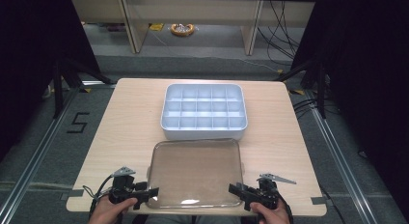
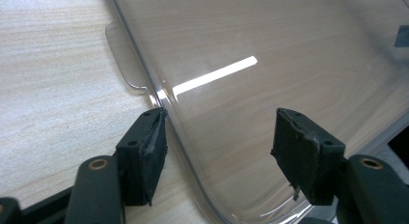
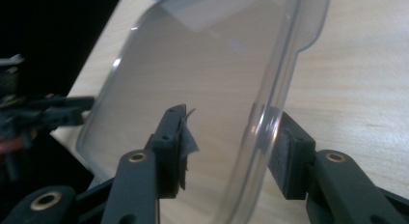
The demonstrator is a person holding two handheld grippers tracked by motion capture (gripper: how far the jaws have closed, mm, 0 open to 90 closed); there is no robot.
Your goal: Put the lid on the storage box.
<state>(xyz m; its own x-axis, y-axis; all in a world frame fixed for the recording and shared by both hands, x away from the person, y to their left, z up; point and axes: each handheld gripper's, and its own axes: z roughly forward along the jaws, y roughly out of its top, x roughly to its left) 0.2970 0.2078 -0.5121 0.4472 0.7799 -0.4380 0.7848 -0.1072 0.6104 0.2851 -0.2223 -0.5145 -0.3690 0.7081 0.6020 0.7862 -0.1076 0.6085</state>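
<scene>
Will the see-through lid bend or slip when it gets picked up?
The clear lid looks thin and wide, so it may flex a little when lifted from its near corners. Its glossy surface, showing a bright reflection, suggests it could slip. It is probably light for its size.

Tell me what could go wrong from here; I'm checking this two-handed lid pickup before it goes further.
1. The clear lid is smooth and glossy, and both grippers stand open at its near corners with the rim between their jaws, so a shallow bite might slip.
2. The lid's near edge overhangs the table front; a nudge could tip it off.
3. The compartment tray sits close behind, so a push forward could knock it.
</scene>
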